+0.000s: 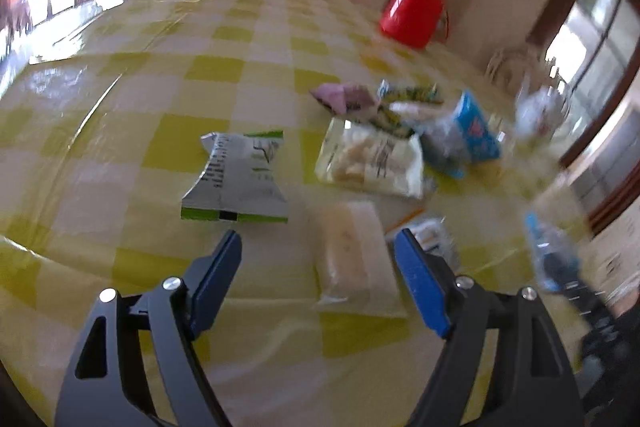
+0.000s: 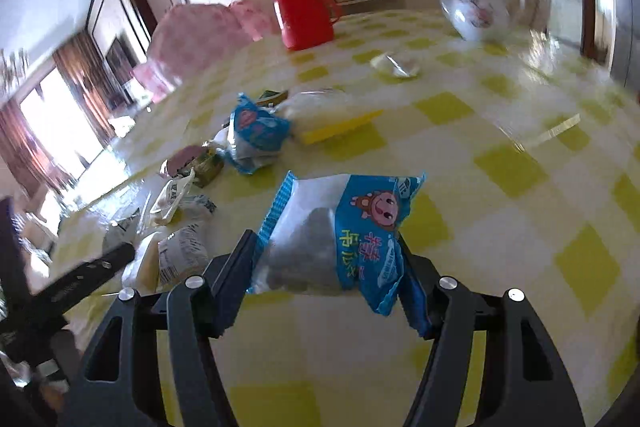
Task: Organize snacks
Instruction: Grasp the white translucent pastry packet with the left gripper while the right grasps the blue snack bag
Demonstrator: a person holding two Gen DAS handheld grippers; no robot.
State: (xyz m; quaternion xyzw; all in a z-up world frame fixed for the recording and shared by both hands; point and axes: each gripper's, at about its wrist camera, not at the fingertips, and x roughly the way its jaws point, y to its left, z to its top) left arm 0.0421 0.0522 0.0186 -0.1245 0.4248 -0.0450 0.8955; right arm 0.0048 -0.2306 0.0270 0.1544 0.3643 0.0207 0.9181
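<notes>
While the left tongs (image 1: 318,247) hover spread over the counter (image 1: 120,99), nothing is pinched between them; a pale packet (image 1: 356,259) lies flat on the cloth in the gap, pads clear of it. Right tongs (image 2: 326,247) pinch a blue packet (image 2: 340,227) with a cartoon face, pads pressed on both its sides, packet held off the cloth. Other snacks lie loose mid-counter: a green-white packet (image 1: 236,179) apart to the left, a clear bag (image 1: 372,159), a second blue packet (image 2: 256,135), and a small heap (image 1: 360,99) behind. Red flask (image 2: 302,11) and white teapot (image 2: 484,3) stand at the far edge. Left view is blurred.
</notes>
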